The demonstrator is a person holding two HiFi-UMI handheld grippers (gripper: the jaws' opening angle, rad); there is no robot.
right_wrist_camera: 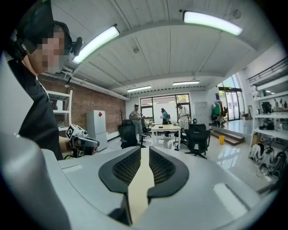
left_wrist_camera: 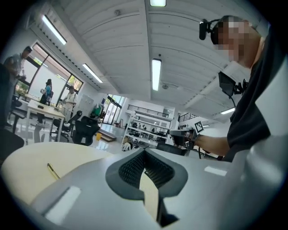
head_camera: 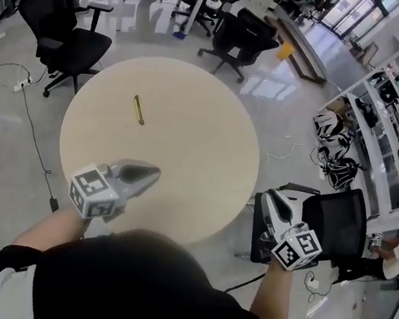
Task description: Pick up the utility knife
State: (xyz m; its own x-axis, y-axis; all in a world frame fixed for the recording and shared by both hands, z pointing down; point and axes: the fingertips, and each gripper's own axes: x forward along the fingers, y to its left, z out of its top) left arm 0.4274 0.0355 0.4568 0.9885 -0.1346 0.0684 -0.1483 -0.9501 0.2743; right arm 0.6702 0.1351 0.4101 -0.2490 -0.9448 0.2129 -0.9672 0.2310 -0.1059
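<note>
Head view steeply down over table (head_camera: 191, 116); gripper views level, sharing far desk (right_wrist_camera: 166, 129)

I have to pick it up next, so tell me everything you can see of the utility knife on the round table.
The utility knife looks like a slim, straight, yellowish bar, too small here to make out its blade or slider. It lies flat on the pale round table, in the far left part, pointing roughly away from the person with a slight slant. Only the tabletop touches it. The left gripper view shows it as a thin yellow line.
</note>
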